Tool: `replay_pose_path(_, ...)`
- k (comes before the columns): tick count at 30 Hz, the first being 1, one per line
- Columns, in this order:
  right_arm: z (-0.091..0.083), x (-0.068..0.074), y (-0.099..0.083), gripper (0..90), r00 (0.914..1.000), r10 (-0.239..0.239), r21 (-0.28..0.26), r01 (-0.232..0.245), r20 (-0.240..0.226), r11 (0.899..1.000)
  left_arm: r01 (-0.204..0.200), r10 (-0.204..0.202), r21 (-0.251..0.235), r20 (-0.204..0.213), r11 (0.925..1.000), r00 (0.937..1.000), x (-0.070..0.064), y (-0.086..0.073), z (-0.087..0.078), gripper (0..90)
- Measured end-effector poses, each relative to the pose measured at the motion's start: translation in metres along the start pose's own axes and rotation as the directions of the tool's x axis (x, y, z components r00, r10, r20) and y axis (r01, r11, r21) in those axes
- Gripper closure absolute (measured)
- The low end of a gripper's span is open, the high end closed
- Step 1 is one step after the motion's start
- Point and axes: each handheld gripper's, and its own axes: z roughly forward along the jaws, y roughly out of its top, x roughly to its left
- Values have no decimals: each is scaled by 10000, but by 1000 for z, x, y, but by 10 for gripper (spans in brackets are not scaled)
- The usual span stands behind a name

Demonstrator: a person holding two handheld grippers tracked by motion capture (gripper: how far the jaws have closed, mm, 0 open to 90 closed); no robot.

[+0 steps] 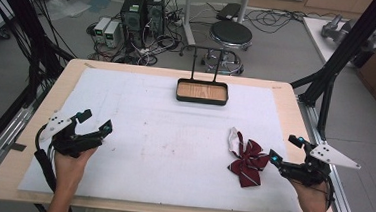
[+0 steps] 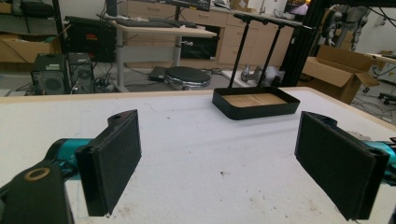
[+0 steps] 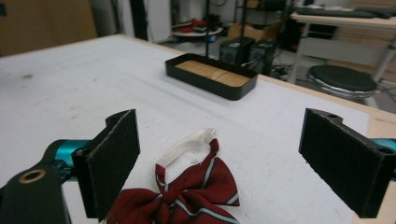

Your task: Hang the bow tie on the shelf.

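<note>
Both pairs of jaws stand wide apart with nothing between them: the left gripper (image 1: 94, 121) hovers over the bare white mat (image 1: 173, 145) near the table's left edge, and the right gripper (image 1: 286, 149) sits near the right edge. Just beside the right gripper's jaws lies a dark red striped bow tie (image 1: 248, 163) with a white neck band (image 3: 187, 141), flat on the mat. Well beyond, at the far middle of the mat, stands a black tray (image 1: 201, 99) with a wooden floor and an upright black stand (image 1: 206, 59).
</note>
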Motion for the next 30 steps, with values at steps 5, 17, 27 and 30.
replay_pose_path(5,17,-9,5,143,9892,-701,702,796,-1289,9944,-17,17,70,31,10000,10000,-1,-1,1,149)
replay_pose_path(17,68,-18,-5,206,9183,-1568,2444,2564,-3636,9352,94,-95,90,183,9999,9998,-3,-2,5,149)
replay_pose_path(27,97,-1,-24,396,8502,-2367,3505,4261,-4703,8340,125,-129,126,316,9998,9994,-5,-3,8,149)
replay_pose_path(30,97,-9,-27,454,8628,-2194,3853,4132,-4555,8251,139,-143,116,315,9998,9994,-5,-2,7,149)
